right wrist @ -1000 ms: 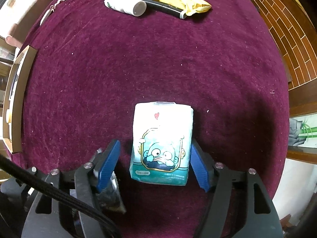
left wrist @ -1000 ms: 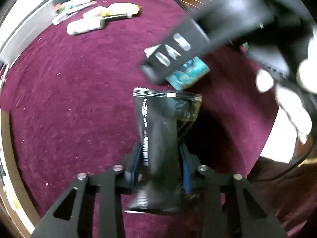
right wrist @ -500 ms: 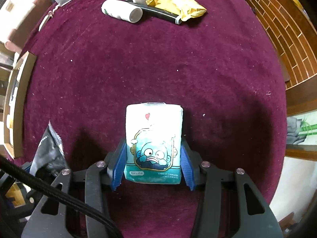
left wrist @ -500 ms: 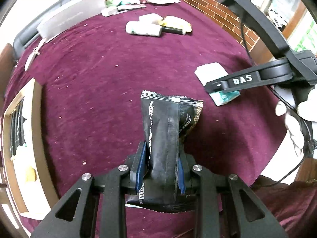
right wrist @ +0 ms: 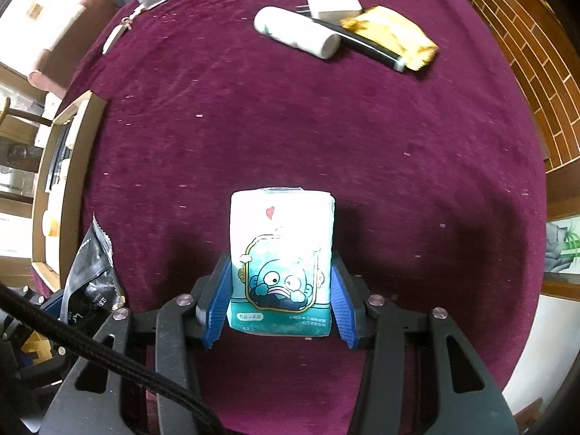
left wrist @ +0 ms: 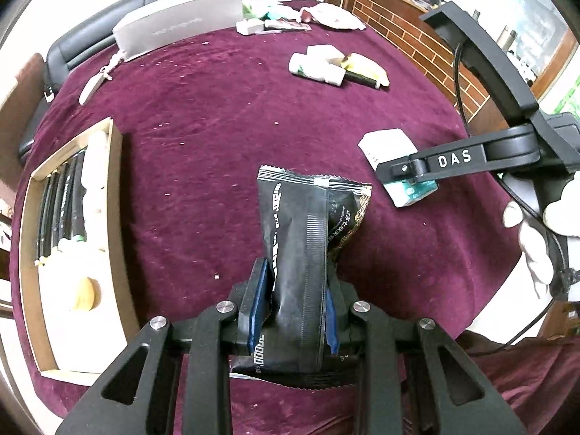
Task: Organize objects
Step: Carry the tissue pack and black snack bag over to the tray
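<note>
- Maroon velvet cloth (left wrist: 203,137) spread across a round worktop, brick-patterned wall panelling behind on the right; dark sofa at the far edge.
- Left gripper (left wrist: 295,308) clenched on a black snack packet (left wrist: 308,232); blue fingers (left wrist: 258,301) pressing its lower half from both sides, crimped top edge standing up and away from the camera; same packet visible at lower left of the right wrist view (right wrist: 88,272).
- Right gripper (right wrist: 279,297) clamped on a white-and-teal tissue pack (right wrist: 281,253) with a cartoon face and a small red heart; blue ribbed fingers (right wrist: 217,304) tight against both sides after just closing in; seen from the left wrist view as a black arm marked DAS (left wrist: 453,159) over the pack (left wrist: 389,145), with a white-gloved hand (left wrist: 536,232) behind it.
- Wooden tray (left wrist: 116,166) at the left edge of the cloth, holding dark pens, pale items and a small tan lump.
- Farther back, close together: white bottle (right wrist: 295,32) lying on its side, white charger (right wrist: 333,3), black pen (right wrist: 366,50), gold foil packet (right wrist: 391,36).
- Grey box (left wrist: 177,25) at the far rim, with small packets and wrappers beside it.
</note>
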Demonstrator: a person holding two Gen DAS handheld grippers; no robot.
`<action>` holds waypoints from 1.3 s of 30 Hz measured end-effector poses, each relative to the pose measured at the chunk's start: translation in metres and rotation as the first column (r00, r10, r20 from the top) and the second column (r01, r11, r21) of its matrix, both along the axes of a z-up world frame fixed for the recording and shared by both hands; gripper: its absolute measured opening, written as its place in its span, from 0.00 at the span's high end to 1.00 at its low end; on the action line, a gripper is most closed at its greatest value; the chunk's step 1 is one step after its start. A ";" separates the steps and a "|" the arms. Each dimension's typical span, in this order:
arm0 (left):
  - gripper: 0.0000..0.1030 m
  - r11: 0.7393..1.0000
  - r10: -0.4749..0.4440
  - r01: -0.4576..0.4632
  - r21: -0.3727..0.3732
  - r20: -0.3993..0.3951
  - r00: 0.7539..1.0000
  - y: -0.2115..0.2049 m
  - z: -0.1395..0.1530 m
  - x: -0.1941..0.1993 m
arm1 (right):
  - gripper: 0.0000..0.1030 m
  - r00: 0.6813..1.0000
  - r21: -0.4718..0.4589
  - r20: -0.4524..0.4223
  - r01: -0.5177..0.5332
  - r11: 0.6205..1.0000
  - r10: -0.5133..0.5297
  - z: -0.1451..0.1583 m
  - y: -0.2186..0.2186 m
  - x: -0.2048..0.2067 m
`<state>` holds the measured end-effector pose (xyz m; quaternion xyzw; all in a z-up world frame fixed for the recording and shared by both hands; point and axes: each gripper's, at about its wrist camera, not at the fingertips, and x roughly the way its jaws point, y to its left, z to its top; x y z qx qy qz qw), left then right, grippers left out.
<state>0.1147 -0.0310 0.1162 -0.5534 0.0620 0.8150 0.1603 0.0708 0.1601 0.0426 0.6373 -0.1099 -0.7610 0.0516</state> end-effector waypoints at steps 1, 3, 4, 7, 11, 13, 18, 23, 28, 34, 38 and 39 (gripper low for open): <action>0.77 1.000 0.006 -0.006 0.004 -0.003 1.000 -0.004 0.002 0.001 | 0.53 1.000 -0.004 -0.002 -0.005 1.000 0.005 0.003 -0.003 0.003; 0.77 1.000 0.016 -0.016 0.013 -0.007 1.000 -0.014 0.005 0.000 | 0.53 1.000 -0.010 -0.004 -0.011 1.000 0.011 0.004 -0.015 -0.002; 0.77 1.000 0.021 -0.020 0.017 -0.008 1.000 -0.018 0.006 0.000 | 0.53 1.000 -0.011 -0.005 -0.007 1.000 0.007 0.004 -0.020 -0.004; 0.77 0.999 0.039 -0.039 0.035 -0.010 0.999 -0.034 0.010 0.001 | 0.53 1.000 -0.026 -0.005 -0.013 1.000 0.013 0.007 -0.033 -0.006; 0.77 0.996 0.070 -0.070 0.050 -0.014 0.997 -0.056 0.014 0.002 | 0.53 0.999 -0.037 -0.015 -0.035 0.999 0.034 0.014 -0.054 -0.009; 0.77 0.994 0.087 -0.086 0.062 -0.011 0.996 -0.067 0.016 0.002 | 0.53 0.998 -0.043 -0.027 -0.053 0.998 0.052 0.019 -0.066 -0.011; 0.77 0.988 0.132 -0.131 0.083 -0.008 0.991 -0.096 0.021 0.003 | 0.53 0.995 -0.058 -0.049 -0.091 0.994 0.088 0.029 -0.093 -0.015; 0.77 0.982 0.172 -0.170 0.086 -0.012 0.985 -0.122 0.024 0.005 | 0.53 0.992 -0.079 -0.054 -0.120 0.990 0.116 0.033 -0.118 -0.021; 0.77 0.973 0.220 -0.218 0.081 -0.018 0.975 -0.153 0.025 0.006 | 0.53 0.987 -0.099 -0.062 -0.153 0.983 0.147 0.038 -0.144 -0.025; 0.77 0.944 0.319 -0.317 0.087 -0.007 0.948 -0.204 0.024 0.006 | 0.53 0.978 -0.137 -0.070 -0.202 0.970 0.194 0.042 -0.176 -0.030; 0.77 0.918 0.388 -0.387 0.082 0.001 0.922 -0.240 0.019 0.008 | 0.53 0.971 -0.156 -0.081 -0.237 0.959 0.227 0.047 -0.200 -0.034; 0.77 0.912 0.404 -0.403 0.081 0.003 0.915 -0.249 0.018 0.009 | 0.53 0.968 -0.160 -0.083 -0.247 0.956 0.236 0.048 -0.206 -0.035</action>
